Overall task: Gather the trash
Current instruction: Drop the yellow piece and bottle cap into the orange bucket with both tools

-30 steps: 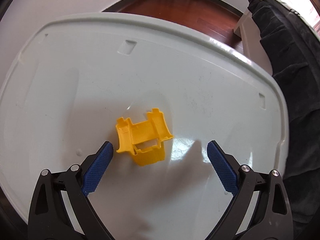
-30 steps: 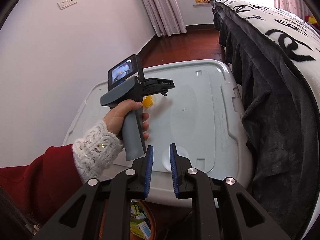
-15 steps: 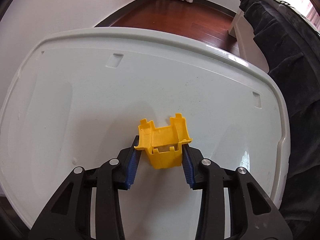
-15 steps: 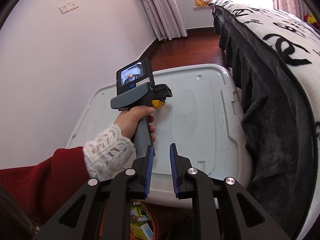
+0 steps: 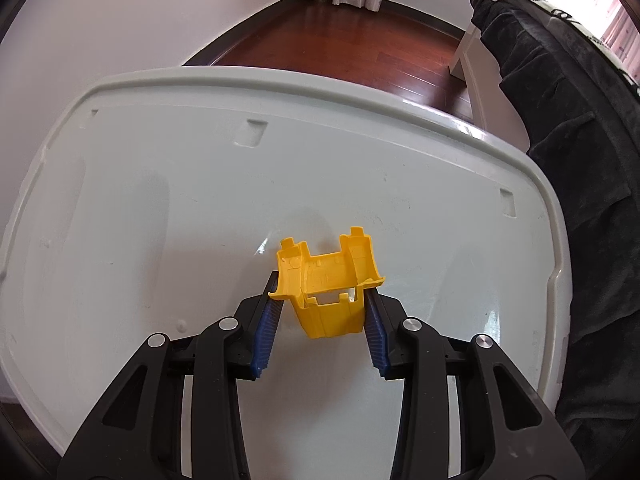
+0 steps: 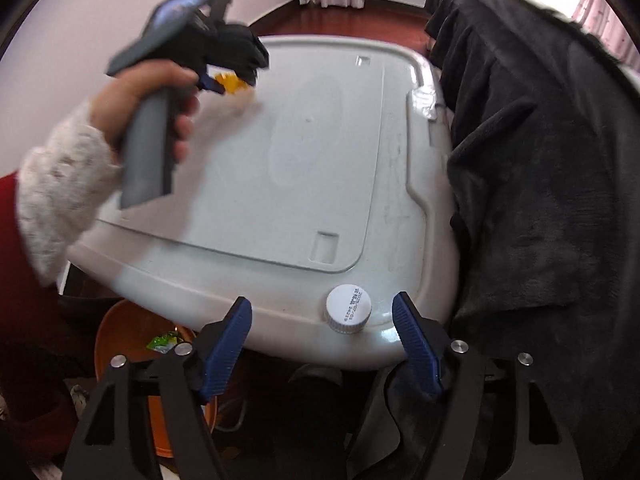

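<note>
A yellow plastic piece point(image 5: 328, 280) rests on the white storage-box lid point(image 5: 200, 200). My left gripper point(image 5: 322, 312) is shut on it, with a blue pad pressed to each side. In the right wrist view the same piece point(image 6: 228, 80) shows at the far left of the lid, beyond the hand point(image 6: 152, 92) that holds that gripper. A white screw cap point(image 6: 348, 309) lies on the lid's near edge. My right gripper point(image 6: 322, 304) hangs over it with its jaws opening. The cap sits between the fingers and neither pad touches it.
An orange bin point(image 6: 120, 336) with a green wrapper inside stands on the floor below the lid's near-left edge. A dark blanket point(image 6: 540, 200) hangs along the lid's right side. Beyond the lid lie a wooden floor point(image 5: 360, 48) and a white wall.
My left gripper's jaws closed on the yellow piece. My right gripper dropped and tipped down toward the lid's near edge, and its jaws spread wide around the white cap.
</note>
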Available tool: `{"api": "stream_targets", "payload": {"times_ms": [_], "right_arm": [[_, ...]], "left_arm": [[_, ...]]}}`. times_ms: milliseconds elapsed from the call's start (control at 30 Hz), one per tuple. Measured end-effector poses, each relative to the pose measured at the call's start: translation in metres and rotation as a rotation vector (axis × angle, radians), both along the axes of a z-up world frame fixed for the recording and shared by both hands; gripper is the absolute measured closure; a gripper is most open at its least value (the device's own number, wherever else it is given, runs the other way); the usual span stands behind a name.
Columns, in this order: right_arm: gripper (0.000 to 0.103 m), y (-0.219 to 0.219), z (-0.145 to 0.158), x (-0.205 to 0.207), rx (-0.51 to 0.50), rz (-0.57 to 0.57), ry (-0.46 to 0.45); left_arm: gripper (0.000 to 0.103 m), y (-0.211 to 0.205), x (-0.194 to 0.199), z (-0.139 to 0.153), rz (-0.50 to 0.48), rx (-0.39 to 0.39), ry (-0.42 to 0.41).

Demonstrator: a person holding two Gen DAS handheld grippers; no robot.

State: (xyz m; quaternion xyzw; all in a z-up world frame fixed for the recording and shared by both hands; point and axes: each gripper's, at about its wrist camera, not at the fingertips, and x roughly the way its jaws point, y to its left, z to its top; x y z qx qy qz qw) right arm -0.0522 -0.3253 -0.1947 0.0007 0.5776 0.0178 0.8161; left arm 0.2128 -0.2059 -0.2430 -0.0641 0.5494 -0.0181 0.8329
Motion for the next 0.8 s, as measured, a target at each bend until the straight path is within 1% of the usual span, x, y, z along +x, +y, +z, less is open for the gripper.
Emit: {"api": "stream_targets", "payload": {"times_ms": [100, 167, 200, 233, 267, 300, 367, 467, 567, 667, 800], "right_arm": [[0.032, -0.005, -0.015, 0.009, -0.012, 0.001, 0.04], [0.041, -0.007, -0.024, 0.014, 0.001, 0.003, 0.064], [0.044, -0.008, -0.028, 0.016, 0.004, 0.003, 0.073], [0.05, -0.009, -0.034, 0.016, 0.011, 0.003, 0.087], [0.058, -0.01, -0.04, 0.016, 0.019, 0.002, 0.098], [0.063, -0.011, -0.044, 0.016, 0.026, 0.001, 0.111], [0.071, -0.014, -0.048, 0.015, 0.058, -0.011, 0.108], [0.071, -0.017, -0.049, 0.015, 0.056, -0.023, 0.106], [0.071, -0.018, -0.04, 0.013, 0.09, -0.029, 0.074], [0.071, -0.015, -0.02, 0.011, 0.112, -0.03, 0.017], [0.071, -0.006, 0.01, 0.007, 0.119, -0.015, -0.048]], "left_arm": [[0.066, 0.0, 0.0, 0.002, -0.004, 0.002, -0.004], [0.066, 0.0, 0.0, 0.002, -0.005, 0.002, -0.006], [0.066, 0.0, -0.001, 0.002, -0.005, 0.002, -0.006], [0.066, 0.0, -0.001, 0.002, -0.005, 0.003, -0.007], [0.066, -0.001, 0.0, 0.002, -0.004, 0.004, -0.006], [0.066, 0.0, -0.001, 0.002, -0.004, 0.004, -0.005], [0.066, 0.0, -0.001, 0.002, -0.004, 0.005, -0.003], [0.066, -0.001, -0.001, 0.001, -0.005, 0.006, 0.0], [0.066, 0.001, -0.005, 0.004, -0.006, 0.009, -0.001], [0.066, 0.002, -0.01, 0.008, -0.011, 0.015, -0.004], [0.066, 0.006, -0.023, 0.028, -0.022, 0.016, -0.029]]}}
